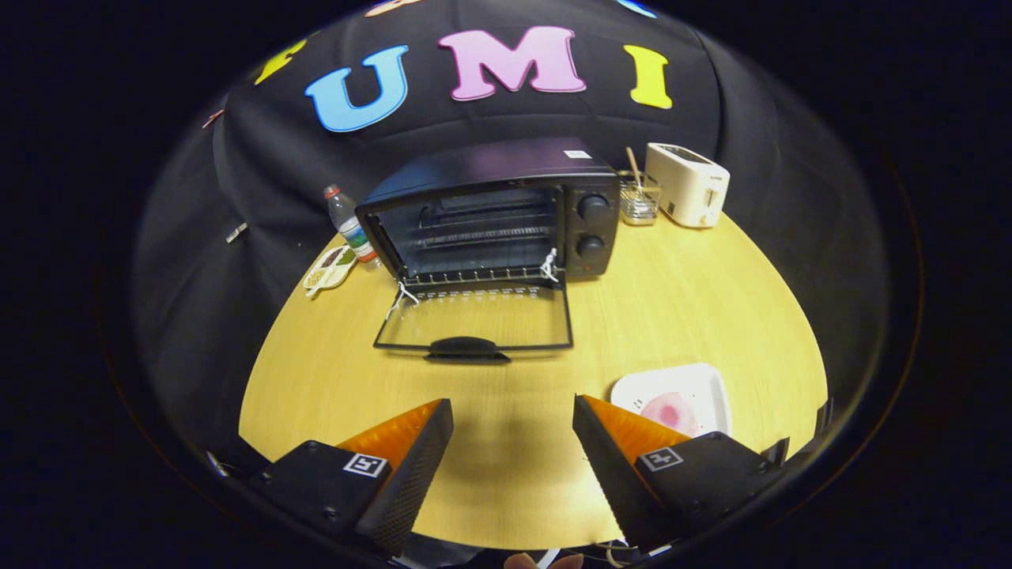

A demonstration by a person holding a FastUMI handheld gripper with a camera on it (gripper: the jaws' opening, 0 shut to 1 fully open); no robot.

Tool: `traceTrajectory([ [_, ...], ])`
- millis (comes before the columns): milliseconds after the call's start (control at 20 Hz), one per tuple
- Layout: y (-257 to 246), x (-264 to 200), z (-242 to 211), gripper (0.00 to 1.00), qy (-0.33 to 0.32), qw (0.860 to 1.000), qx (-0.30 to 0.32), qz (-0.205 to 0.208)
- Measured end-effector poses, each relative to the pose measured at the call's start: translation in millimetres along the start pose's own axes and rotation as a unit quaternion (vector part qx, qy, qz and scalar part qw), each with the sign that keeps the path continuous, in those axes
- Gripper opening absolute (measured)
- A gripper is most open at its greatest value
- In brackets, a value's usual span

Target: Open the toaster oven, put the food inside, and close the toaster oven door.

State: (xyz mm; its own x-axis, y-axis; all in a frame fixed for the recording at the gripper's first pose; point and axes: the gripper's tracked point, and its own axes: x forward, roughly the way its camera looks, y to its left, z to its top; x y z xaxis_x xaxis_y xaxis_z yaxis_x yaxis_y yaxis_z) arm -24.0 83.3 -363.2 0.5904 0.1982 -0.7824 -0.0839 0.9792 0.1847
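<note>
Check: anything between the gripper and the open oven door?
Nothing: bare table in the gripper view. The gripper is open and empty, the door just ahead, the plate off beside one finger.

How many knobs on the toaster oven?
2: upper knob and lower knob, stacked on the toaster oven panel right of the open door. Gripper open, empty.

The right finger (624,458) hides the near edge of the white plate (696,383); what stands in the far wire rack (639,201) is too small to tell

Bare table (506,442) before lowered oven door (474,320)
</note>
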Motion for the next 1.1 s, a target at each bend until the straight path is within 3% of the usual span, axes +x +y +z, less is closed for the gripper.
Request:
traceTrajectory([
  [350,-128.3,-15.1,-11.5,0.99,0.111,0.993,0.002,-0.035],
  [700,-216.4,37.7,-24.1,0.98,0.205,0.977,0.022,-0.047],
  [750,-224.8,45.6,-28.7,0.90,0.215,0.975,0.017,-0.049],
  [850,-233.5,60.2,-38.5,0.85,0.230,0.972,0.004,-0.044],
  [950,-242.3,76.6,-45.3,0.69,0.239,0.970,0.002,-0.046],
  [1050,-243.0,85.0,-51.1,0.44,0.247,0.968,0.010,-0.041],
  [1100,-242.7,88.0,-54.2,0.39,0.252,0.967,0.011,-0.037],
])
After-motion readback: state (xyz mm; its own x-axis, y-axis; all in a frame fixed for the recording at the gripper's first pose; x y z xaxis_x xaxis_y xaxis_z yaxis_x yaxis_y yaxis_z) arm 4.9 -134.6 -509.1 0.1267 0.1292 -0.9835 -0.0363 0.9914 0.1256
